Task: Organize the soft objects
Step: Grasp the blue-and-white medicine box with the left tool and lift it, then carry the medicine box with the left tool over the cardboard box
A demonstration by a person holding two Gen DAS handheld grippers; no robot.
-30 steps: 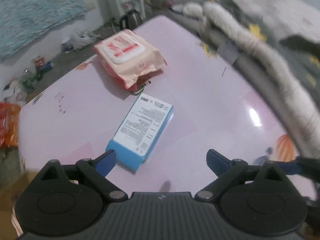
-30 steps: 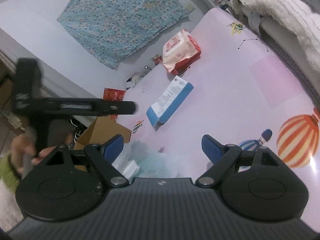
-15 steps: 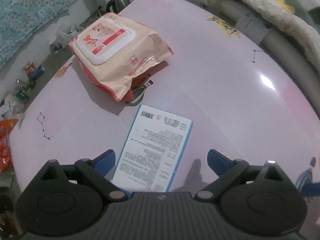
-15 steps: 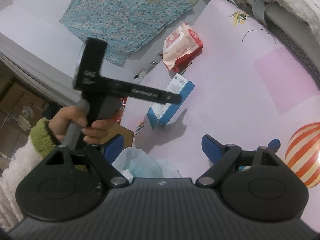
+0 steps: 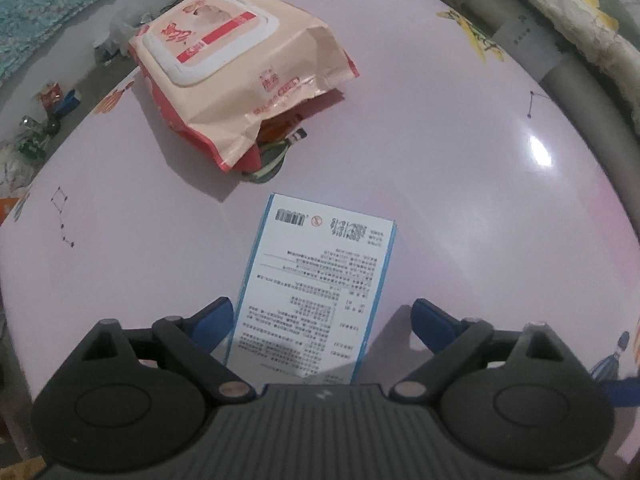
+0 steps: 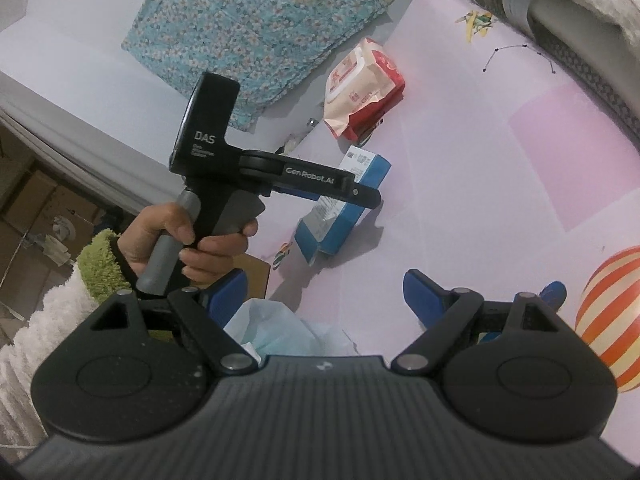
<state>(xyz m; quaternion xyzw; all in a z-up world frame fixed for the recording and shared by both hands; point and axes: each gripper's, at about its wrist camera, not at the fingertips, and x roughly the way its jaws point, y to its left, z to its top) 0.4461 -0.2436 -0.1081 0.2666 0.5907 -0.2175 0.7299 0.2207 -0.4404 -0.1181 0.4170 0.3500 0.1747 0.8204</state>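
- Blue-edged and white on its printed face, the tissue pack [image 5: 316,292] lies flat on the pink table [image 5: 460,184], its near end between the fingers of the left gripper [image 5: 322,318].
- That gripper points almost straight down over the pack, likely so the pads can close on its long sides; its jaws are closing, with the left pad just beside the pack's edge and the right pad apart from it, so nothing is pinched yet.
- From the pack, the peach wet-wipe packet [image 5: 240,80] sits at about eleven o'clock, near but apart, its white flip lid facing up and its crumpled end towards the pack.
- In the right wrist view the person's hand [image 6: 188,236] grips the left tool's handle at nine o'clock, holding it above the pack.
- Spread wide and empty, the right gripper [image 6: 324,292] hangs back at the near table edge, probably keeping clear of the left hand's grasp.
- Just under its left finger lies a pale blue bundle [image 6: 268,328], perhaps face masks; I cannot tell for sure.
- A striped balloon print [image 6: 612,316] marks the table at three o'clock.
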